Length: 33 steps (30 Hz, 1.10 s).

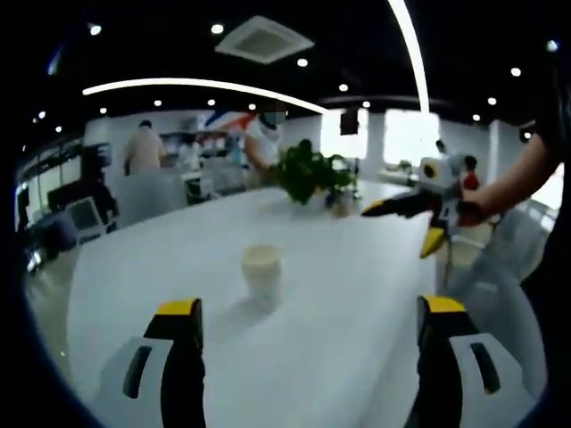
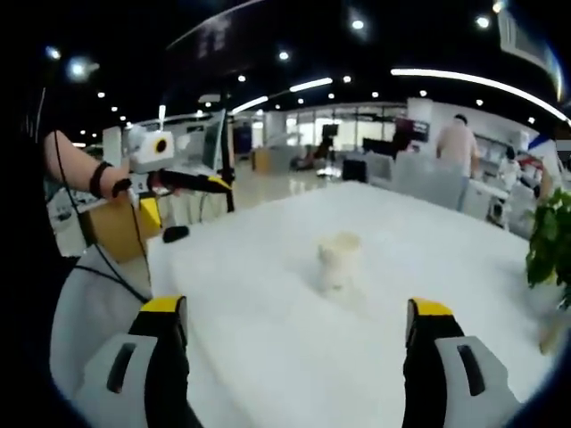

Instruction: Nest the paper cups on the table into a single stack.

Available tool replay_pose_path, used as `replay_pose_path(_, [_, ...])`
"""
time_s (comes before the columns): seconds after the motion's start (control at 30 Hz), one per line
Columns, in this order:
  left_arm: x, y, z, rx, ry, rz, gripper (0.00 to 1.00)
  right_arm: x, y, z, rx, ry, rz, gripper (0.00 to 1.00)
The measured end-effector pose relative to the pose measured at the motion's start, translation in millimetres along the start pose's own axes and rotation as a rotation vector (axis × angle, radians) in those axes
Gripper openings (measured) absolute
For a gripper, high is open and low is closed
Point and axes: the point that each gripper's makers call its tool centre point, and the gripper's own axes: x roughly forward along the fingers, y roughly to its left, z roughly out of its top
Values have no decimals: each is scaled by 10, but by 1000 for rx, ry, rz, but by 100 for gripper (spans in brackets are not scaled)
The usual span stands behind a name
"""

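- Open-plan office hall, dark ceiling with spot lamps and long light strips; several people stand at the far end, at 11 to 12 o'clock in the left gripper view.
- Long white table point(image 1: 357, 267) runs away from both cameras; its surface is bright and glossy.
- Paper cups point(image 1: 262, 275): one pale, upright stack or single cup stands on the table near mid-frame in the left gripper view, just above and between that view's own jaws. How many cups are nested in it cannot be told.
- Same paper cups appear at centre, slightly toward 12 o'clock, in the right gripper view, standing free with nothing touching them.
- Left gripper point(image 1: 308, 357): both yellow-tipped jaws rise at 7 and 5 o'clock, spread wide, nothing between them; short of the cups.
- Right gripper point(image 2: 294, 357): jaws likewise spread wide at 7 and 5 o'clock, holding nothing, short of the cups.
- In the left gripper view, the right gripper sits at 2 o'clock, held by a hand point(image 1: 473, 212), yellow tips parted, above the table's right edge.
- In the right gripper view, the left gripper sits at 10 o'clock, off the table's left edge.
- Potted plant point(image 1: 312, 174) stands on the table beyond the cups, at 12 o'clock in the left gripper view.
- Small dark object point(image 2: 175, 234) lies at the table's left edge; identity unclear.
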Motion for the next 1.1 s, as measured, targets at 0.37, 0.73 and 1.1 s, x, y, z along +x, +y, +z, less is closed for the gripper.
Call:
replay_pose_path(0.37, [18,-51,-25,-9,5,1,98,9,23,-35,10,3,5,100])
replay_pose_path(0.73, [-14,-17,-31,-2,7,29,98,53,124,-97,32,13,37,100])
replay_pose_path(1.1, [-5,-7,16,-14,-10,41,98,117,180,-155,43,33,59,99])
